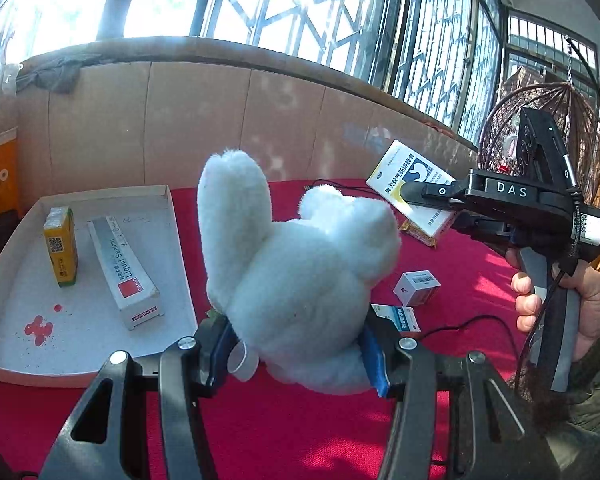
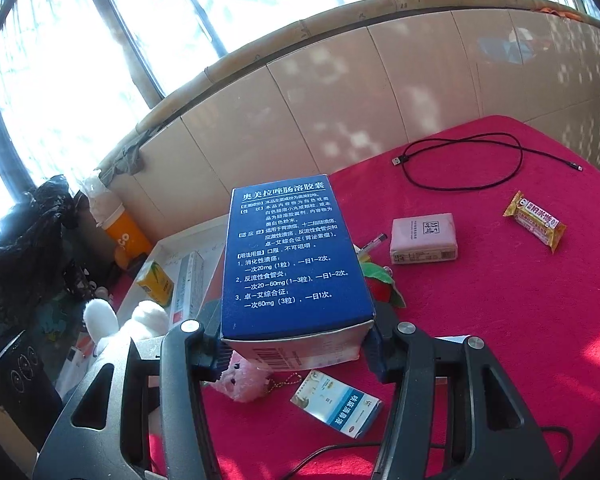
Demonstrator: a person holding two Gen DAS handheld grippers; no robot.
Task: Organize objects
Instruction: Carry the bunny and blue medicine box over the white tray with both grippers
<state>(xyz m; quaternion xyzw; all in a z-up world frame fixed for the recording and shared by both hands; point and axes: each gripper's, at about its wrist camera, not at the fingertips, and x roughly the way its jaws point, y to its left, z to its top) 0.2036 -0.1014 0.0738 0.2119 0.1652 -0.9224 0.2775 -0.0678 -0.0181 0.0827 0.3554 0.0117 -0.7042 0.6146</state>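
Table [image 2: 500, 320], red cloth: carries all loose items. Tray [image 1: 28, 344], white cardboard, at the table's left end: holds a sealant box [image 1: 126, 270] lying flat and a yellow carton [image 1: 61, 245] standing. Plush toy [image 1: 296, 264], white: clenched between the jaws of the left gripper [image 1: 296, 354], held above the table just right of the tray, the nearer hand to it. Medicine box [image 2: 294, 264], blue: grasped at its near end by the right gripper [image 2: 294, 344], long axis pointing away, the tray lying to its left. Smaller: tissue pack [image 2: 424, 238], snack bar [image 2: 536, 222], cable [image 2: 460, 164].
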